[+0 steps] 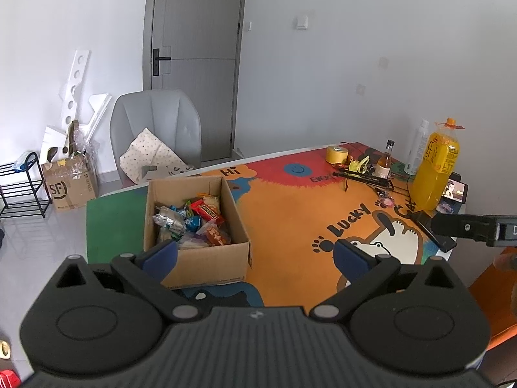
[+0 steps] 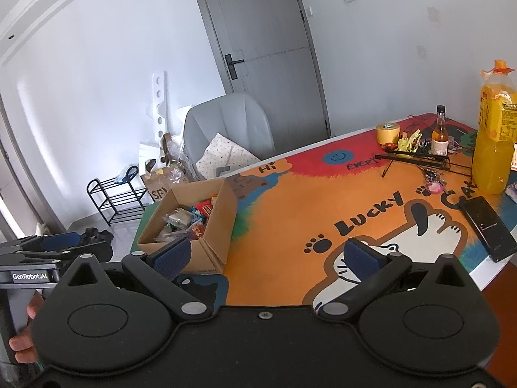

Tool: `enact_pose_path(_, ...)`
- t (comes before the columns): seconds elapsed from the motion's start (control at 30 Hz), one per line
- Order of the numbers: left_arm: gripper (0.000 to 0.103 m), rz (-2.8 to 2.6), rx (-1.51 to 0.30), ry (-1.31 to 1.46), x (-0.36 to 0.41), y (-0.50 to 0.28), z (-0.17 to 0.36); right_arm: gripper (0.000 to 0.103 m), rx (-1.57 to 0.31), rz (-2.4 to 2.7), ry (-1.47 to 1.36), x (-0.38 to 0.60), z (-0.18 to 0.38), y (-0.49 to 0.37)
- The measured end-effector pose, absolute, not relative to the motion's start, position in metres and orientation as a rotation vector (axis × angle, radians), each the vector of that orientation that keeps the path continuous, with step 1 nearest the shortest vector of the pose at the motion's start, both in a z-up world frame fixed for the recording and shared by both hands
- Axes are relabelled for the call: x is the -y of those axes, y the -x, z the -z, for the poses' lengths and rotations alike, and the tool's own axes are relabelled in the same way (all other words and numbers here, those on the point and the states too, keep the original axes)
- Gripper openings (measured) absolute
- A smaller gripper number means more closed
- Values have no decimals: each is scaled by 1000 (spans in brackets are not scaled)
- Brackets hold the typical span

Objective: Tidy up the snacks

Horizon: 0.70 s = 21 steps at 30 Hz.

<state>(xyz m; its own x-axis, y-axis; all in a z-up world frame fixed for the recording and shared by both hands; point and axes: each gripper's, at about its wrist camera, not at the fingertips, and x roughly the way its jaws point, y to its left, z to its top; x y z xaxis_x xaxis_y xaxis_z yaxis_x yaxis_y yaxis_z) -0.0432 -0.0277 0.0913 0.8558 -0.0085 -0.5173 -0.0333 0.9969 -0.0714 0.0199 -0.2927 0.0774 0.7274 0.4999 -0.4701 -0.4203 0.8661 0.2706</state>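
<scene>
Two grippers are being held above the table's near edge: left gripper (image 1: pixel 255 255) and right gripper (image 2: pixel 266 255), jaws spread, nothing between them. One cardboard box (image 1: pixel 206 258), snacks (image 1: pixel 194 223) piled inside, is sitting on the mat (image 1: pixel 290 213). One phone (image 2: pixel 488 228), two bottles and one tape roll (image 2: pixel 387 132) are lying beyond.

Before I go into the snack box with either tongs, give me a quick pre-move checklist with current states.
1. Left tongs open and empty: ok.
2. Right tongs open and empty: ok.
3. Cardboard box flaps open, snacks reachable from above: ok.
4. Box fully on the table mat: ok.
5. Bare mat beside the box for sorting: ok.
6. Juice bottle and phone clear of the path: ok.
</scene>
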Motion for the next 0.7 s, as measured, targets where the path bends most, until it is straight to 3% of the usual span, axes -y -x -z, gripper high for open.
enact_pose_path(0.7,102,-20,-552,79,24,44,-89,103,-585,-517,-119,286,-77,-19)
